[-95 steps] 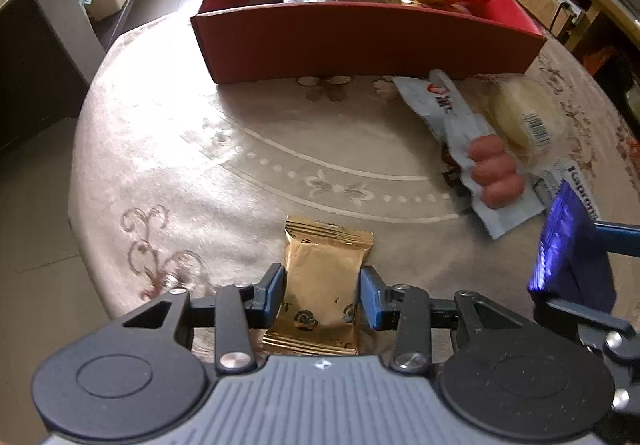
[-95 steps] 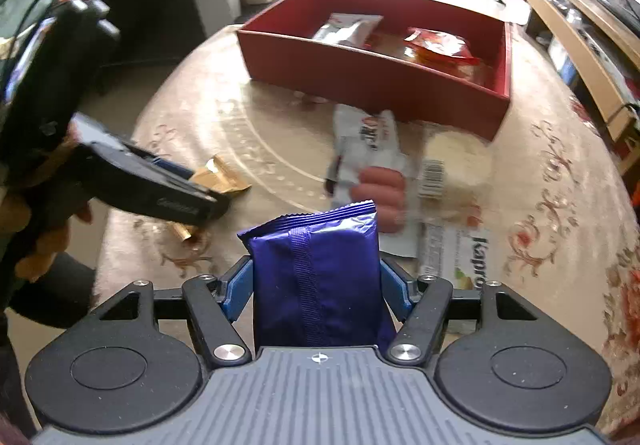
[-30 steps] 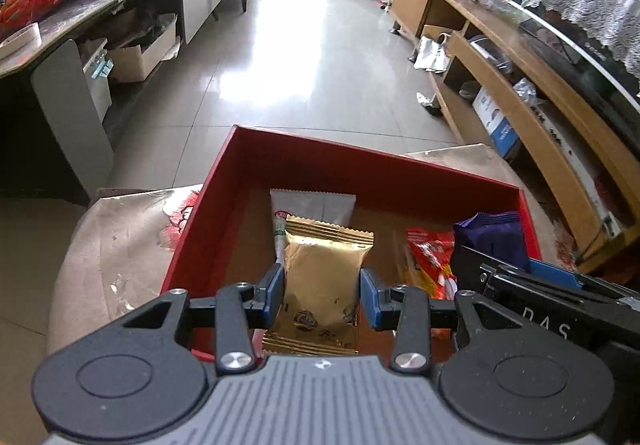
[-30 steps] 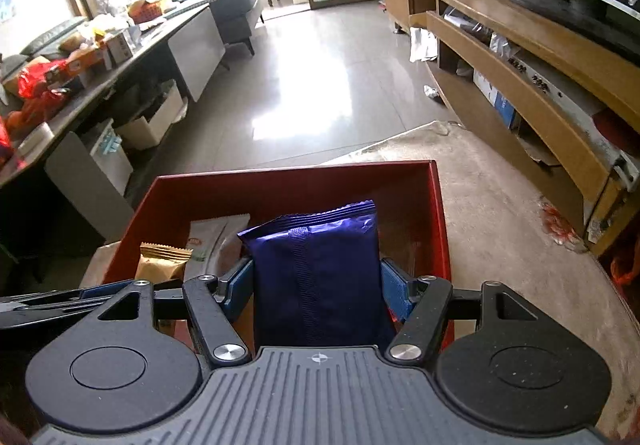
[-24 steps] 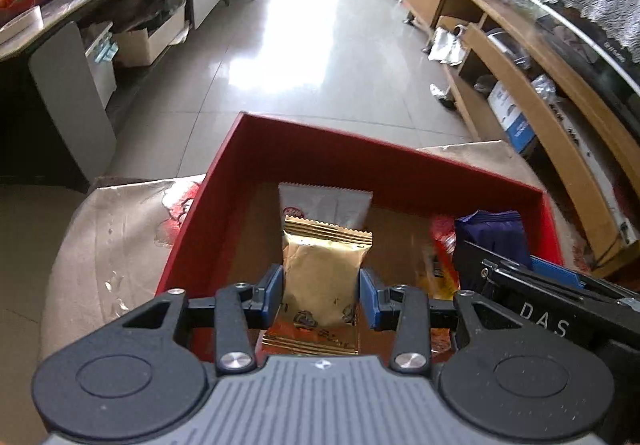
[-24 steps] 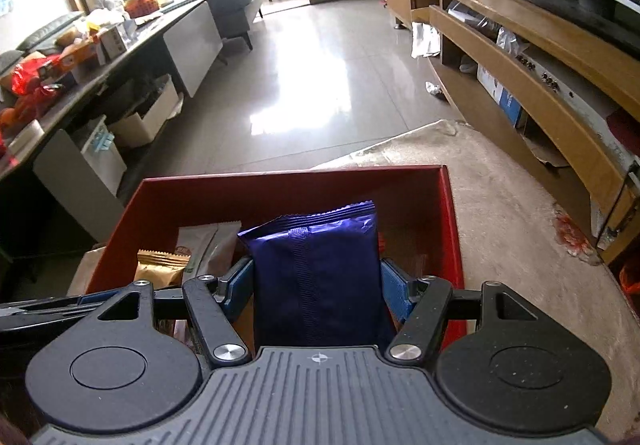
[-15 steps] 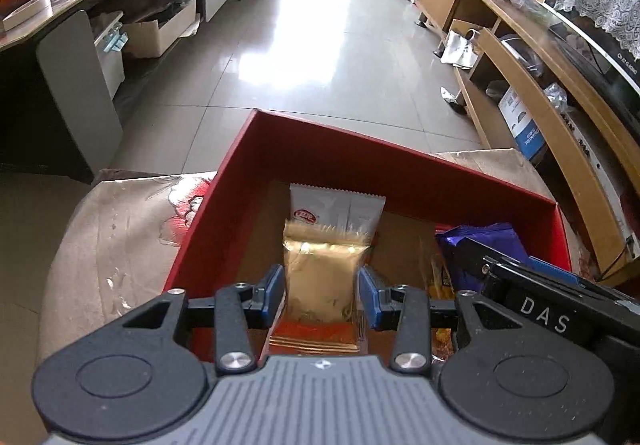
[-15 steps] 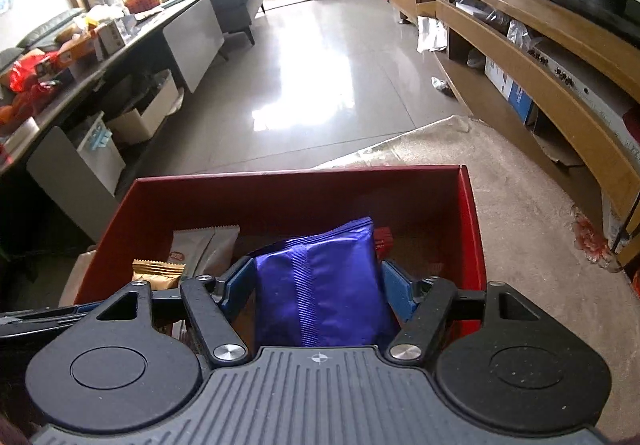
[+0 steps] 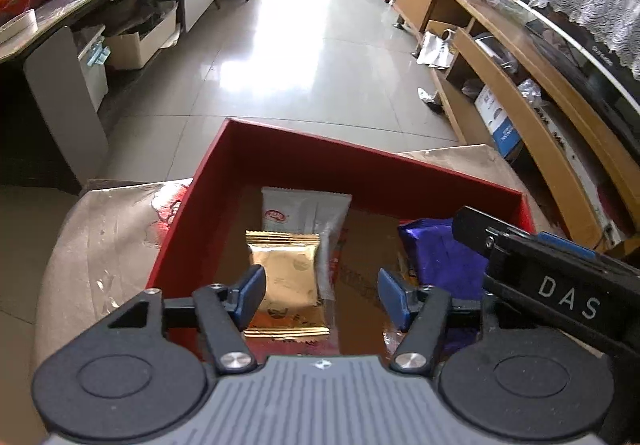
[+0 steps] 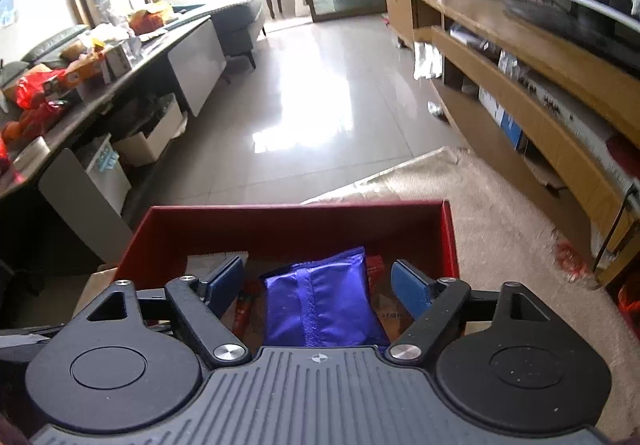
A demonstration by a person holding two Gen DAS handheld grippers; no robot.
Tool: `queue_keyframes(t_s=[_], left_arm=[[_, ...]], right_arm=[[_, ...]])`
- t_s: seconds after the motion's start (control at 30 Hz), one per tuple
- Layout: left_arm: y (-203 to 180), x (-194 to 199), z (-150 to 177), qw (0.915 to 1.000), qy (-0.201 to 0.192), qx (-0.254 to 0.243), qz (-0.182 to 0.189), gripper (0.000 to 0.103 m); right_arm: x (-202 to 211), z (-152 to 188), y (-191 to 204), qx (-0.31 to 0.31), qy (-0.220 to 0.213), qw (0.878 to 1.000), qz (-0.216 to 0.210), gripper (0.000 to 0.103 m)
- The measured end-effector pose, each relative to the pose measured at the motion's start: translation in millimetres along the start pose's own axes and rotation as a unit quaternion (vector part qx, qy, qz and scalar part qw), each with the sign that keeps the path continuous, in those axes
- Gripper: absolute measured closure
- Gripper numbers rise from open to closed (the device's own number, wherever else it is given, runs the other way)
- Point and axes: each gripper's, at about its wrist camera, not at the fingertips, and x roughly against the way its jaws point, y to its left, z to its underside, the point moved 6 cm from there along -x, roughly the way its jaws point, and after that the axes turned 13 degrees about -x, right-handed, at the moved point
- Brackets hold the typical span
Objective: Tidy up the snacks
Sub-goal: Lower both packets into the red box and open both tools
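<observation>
Both grippers hang over the red box (image 9: 304, 161) on the round table. My left gripper (image 9: 322, 295) has its jaws opening; the gold snack packet (image 9: 286, 277) lies loose in the box below them, close to the left pad and clear of the right one. A white packet (image 9: 304, 209) lies beyond it. My right gripper (image 10: 320, 285) is also opening, and the purple snack packet (image 10: 320, 301) rests in the box (image 10: 296, 225) between its pads without touching them. The purple packet (image 9: 436, 257) and the right gripper's black arm show at the right of the left wrist view.
A red snack wrapper (image 10: 374, 265) peeks out beside the purple packet. The beige tablecloth (image 10: 500, 229) spreads around the box. Beyond the table are tiled floor (image 9: 280, 57), a wooden shelf unit (image 9: 540, 105) on the right and a cluttered counter (image 10: 80, 85) on the left.
Both grippers went from shut on their packets to open. The gold packet and the purple packet dropped out of the pads into the red box.
</observation>
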Motion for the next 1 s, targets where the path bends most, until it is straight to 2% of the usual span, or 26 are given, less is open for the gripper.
queue_keyframes(t_s=[0.47, 0.83, 1.0], left_arm=[[-19.1, 21.6, 16.0, 0.9997, -0.003, -0.013, 0.022, 0.039], [-48.6, 33.1, 48.6, 0.9981, 0.010, -0.054, 0.028, 0.039], [-59.0, 39.2, 65.4, 0.9974, 0.018, -0.057, 0.041, 0.039]], right_arm=[[30.0, 6.4, -20.1, -0.006, -0.012, 0.999, 0.029, 0.017], [52.5, 33.3, -48.2, -0.024, 0.003, 0.998, 0.051, 0.017], [64.2, 45.7, -59.7, -0.027, 0.009, 0.998, 0.059, 0.017]])
